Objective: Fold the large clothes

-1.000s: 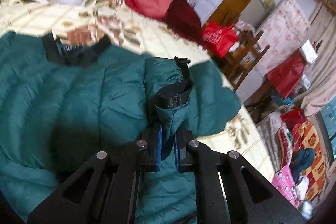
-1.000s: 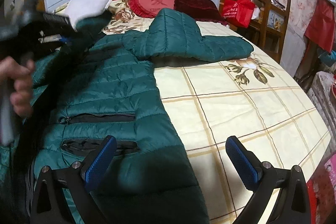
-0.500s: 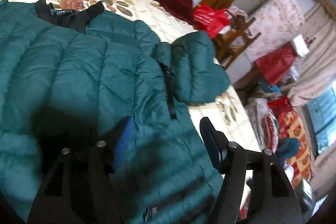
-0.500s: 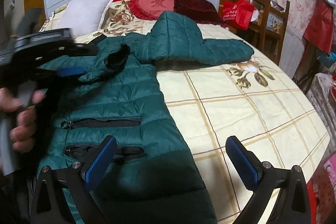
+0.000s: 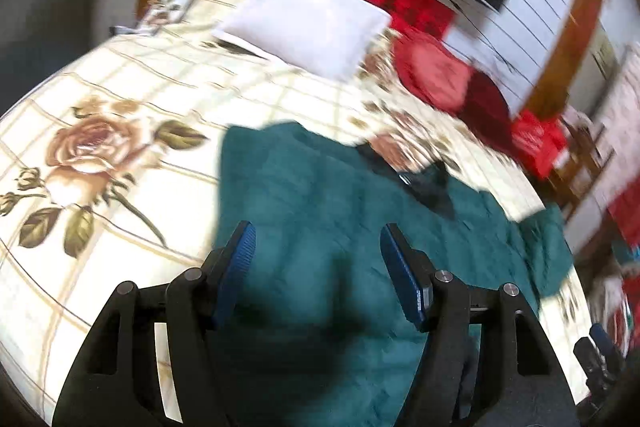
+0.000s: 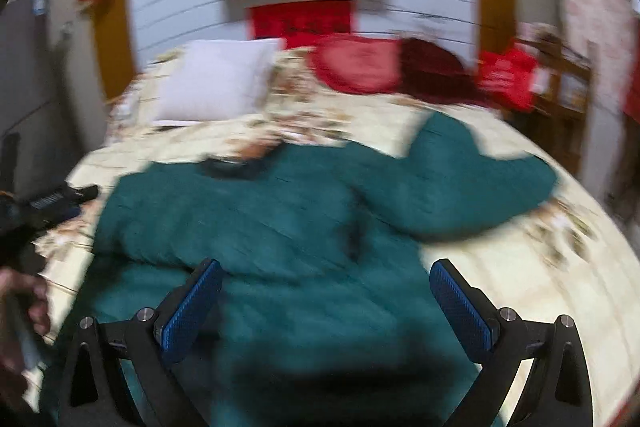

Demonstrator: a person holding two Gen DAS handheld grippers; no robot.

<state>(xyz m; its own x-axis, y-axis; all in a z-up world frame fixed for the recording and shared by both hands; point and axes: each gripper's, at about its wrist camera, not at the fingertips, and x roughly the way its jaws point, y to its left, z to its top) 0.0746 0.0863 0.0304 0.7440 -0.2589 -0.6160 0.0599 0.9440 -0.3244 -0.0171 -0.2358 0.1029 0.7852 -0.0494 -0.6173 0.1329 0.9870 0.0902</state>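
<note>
Green jacket (image 6: 304,227) spread flat on the flowered bedspread (image 5: 100,163), collar toward 12 o'clock, one sleeve (image 6: 472,187) reaching out to 3 o'clock. Left gripper (image 5: 316,267) hovering above the jacket, partly open, nothing held. Right gripper (image 6: 326,307) spread wide over the hem, also holding nothing. White pillow (image 6: 216,83) at 11 o'clock.

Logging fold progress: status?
Left gripper open, empty. Right gripper open, empty. Green jacket flat on bed, one sleeve out to the side. Nothing in the way.
</note>
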